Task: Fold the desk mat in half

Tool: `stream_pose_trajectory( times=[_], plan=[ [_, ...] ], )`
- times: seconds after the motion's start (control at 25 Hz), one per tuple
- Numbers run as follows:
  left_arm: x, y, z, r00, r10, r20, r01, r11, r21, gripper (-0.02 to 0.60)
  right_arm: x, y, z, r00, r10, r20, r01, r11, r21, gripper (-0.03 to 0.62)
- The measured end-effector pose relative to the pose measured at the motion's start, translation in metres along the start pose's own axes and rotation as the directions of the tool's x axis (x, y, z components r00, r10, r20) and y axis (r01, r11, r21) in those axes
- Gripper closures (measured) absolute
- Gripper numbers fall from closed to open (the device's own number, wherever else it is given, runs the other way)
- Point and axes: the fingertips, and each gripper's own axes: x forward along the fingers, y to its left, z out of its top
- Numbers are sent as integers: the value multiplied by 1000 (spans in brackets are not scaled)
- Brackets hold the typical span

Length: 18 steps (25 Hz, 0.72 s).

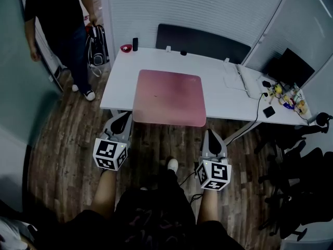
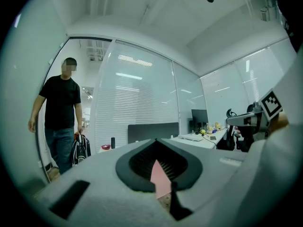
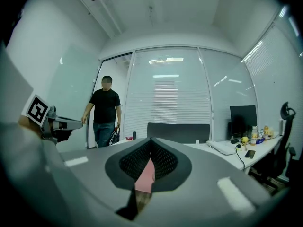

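A pink desk mat (image 1: 169, 95) lies flat on the white desk (image 1: 117, 85), and its near edge hangs a little over the desk's front. My left gripper (image 1: 124, 117) is held low, just off the mat's near left corner, jaws shut with nothing in them. My right gripper (image 1: 209, 134) hangs below the near right corner, also shut and empty. In each gripper view only a pink sliver of the mat (image 2: 160, 178) (image 3: 146, 176) shows through the narrow slit ahead of the closed jaws.
A person in a black T-shirt (image 1: 57, 14) stands at the far left beside a backpack (image 1: 96, 46). A red bowl (image 1: 125, 48) and a dark upright item (image 1: 135, 44) sit at the desk's back left. A keyboard (image 1: 237, 79), monitor (image 1: 289, 66), phone (image 1: 269, 111) and small toys (image 1: 286, 95) are at the right, with office chairs (image 1: 291, 139) beyond.
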Motion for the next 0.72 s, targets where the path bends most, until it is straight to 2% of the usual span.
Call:
stream_pose_trajectory(
  times=[0.36, 0.72],
  plan=[
    [49, -6, -10, 999, -29, -32, 29, 999, 20, 580, 31, -31, -16, 1000, -19, -11, 19, 999, 29, 586],
    [124, 2, -28, 995, -20, -98, 22, 1000, 15, 580, 101, -75, -38, 998, 1, -70, 3, 998, 59, 586]
  ],
)
